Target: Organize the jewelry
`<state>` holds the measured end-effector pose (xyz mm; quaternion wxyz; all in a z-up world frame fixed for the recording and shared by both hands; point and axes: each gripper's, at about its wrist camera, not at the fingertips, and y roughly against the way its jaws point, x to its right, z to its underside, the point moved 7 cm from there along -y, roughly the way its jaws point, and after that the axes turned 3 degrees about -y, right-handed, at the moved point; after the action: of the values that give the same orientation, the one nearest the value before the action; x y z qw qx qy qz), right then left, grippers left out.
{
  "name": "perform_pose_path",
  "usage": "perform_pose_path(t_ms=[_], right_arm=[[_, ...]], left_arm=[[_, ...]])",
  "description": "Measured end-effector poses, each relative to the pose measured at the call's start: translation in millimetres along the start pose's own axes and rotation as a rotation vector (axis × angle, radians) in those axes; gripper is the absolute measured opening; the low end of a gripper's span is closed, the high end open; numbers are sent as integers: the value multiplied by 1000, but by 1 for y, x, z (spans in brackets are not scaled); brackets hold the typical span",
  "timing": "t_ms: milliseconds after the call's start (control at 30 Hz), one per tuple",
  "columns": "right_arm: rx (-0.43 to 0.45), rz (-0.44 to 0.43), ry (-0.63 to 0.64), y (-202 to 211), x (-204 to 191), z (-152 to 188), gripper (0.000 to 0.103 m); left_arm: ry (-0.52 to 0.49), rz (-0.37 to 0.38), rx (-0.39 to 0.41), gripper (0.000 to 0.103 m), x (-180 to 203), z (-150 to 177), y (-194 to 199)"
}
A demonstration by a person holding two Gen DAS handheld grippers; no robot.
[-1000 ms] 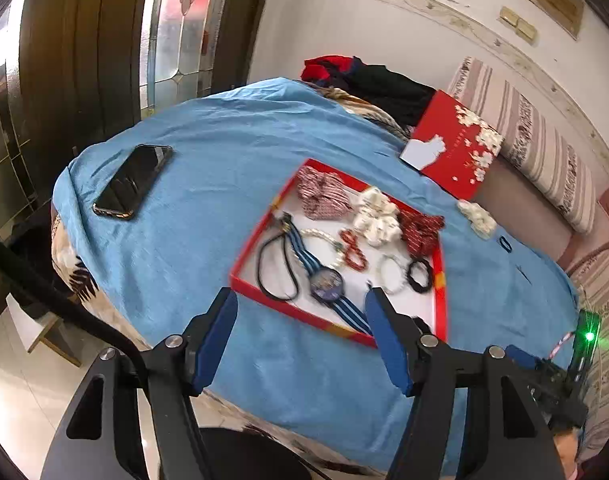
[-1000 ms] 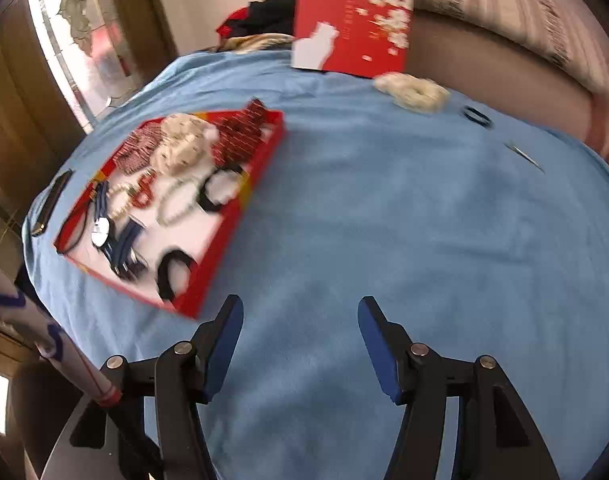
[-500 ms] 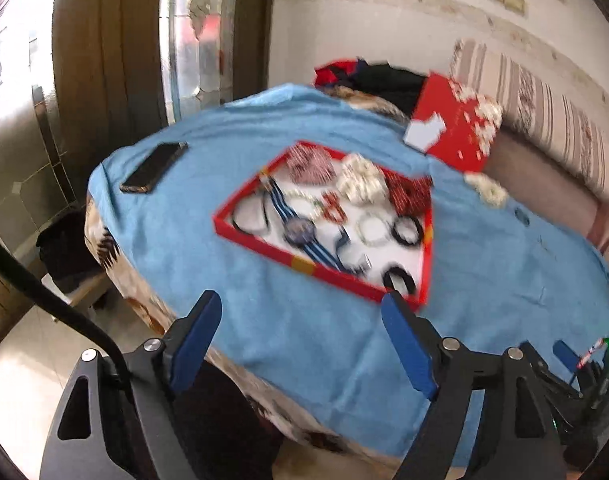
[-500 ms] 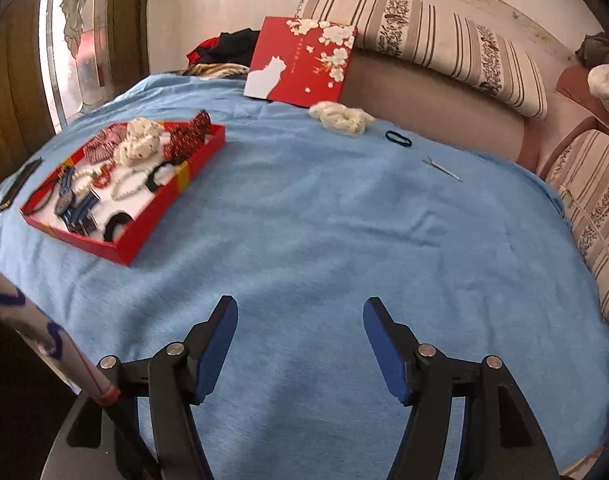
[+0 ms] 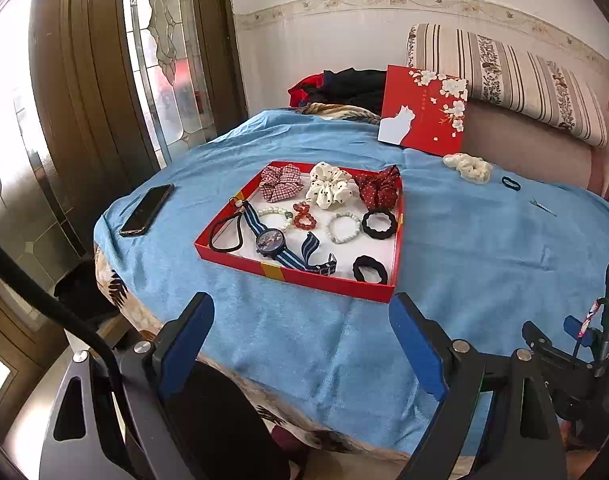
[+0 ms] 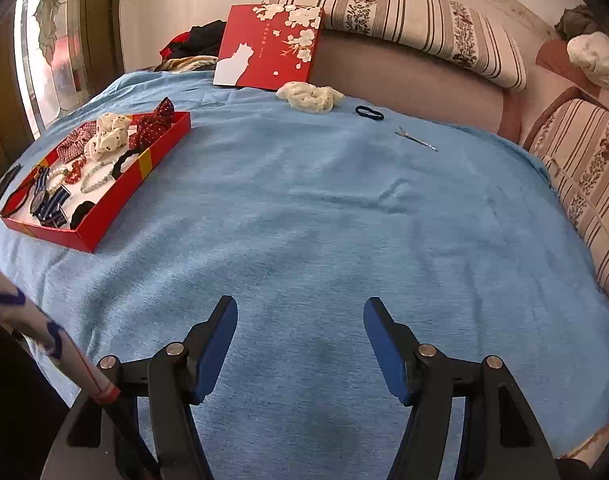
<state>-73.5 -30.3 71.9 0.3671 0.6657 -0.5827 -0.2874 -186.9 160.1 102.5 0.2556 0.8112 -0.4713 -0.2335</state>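
Note:
A red tray (image 5: 240,261) (image 6: 116,204) lies on the blue cloth and holds scrunchies, bead bracelets, black hair ties and a striped-strap watch (image 5: 270,240). Outside it, near the sofa, lie a cream scrunchie (image 5: 468,166) (image 6: 310,96), a black hair tie (image 5: 510,183) (image 6: 369,112) and a metal hair clip (image 5: 543,207) (image 6: 416,139). My left gripper (image 5: 300,320) is open and empty, held back from the tray's near edge. My right gripper (image 6: 300,314) is open and empty over bare cloth, right of the tray.
A black phone (image 5: 147,209) lies left of the tray. The red box lid (image 5: 424,110) (image 6: 270,52) leans against the sofa back at the far side. Striped cushions (image 6: 404,16) line the sofa. A door with patterned glass (image 5: 164,60) stands at the left.
Both grippers have pulled back and up from the table, so the tray and loose items look farther away. Both stay open and empty.

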Motion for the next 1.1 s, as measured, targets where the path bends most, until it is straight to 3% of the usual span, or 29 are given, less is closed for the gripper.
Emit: perform_pose_path(t_ms=[667,800,900,933,1000,1100], right_arm=[[17,42,127,2,-24,13,74],[20,49,135,1,-25,14,74],[19,46,140,1,-27,15,74],[20,43,141,1,-28,15,74],[28,34,143,3,-30,15,74],[47,18,149,8,-33,13,74]], left_arm=[[-12,2,-32,89,-1,12,-3],[-12,-32,39,89,-6,5,7],[-12,-79,154,95,-13,-8,28],[-9,-106,214,102,-16,-15,39],[3,-129,286,103,-21,-23,54],[4,-97,338,103,-22,-32,67]])
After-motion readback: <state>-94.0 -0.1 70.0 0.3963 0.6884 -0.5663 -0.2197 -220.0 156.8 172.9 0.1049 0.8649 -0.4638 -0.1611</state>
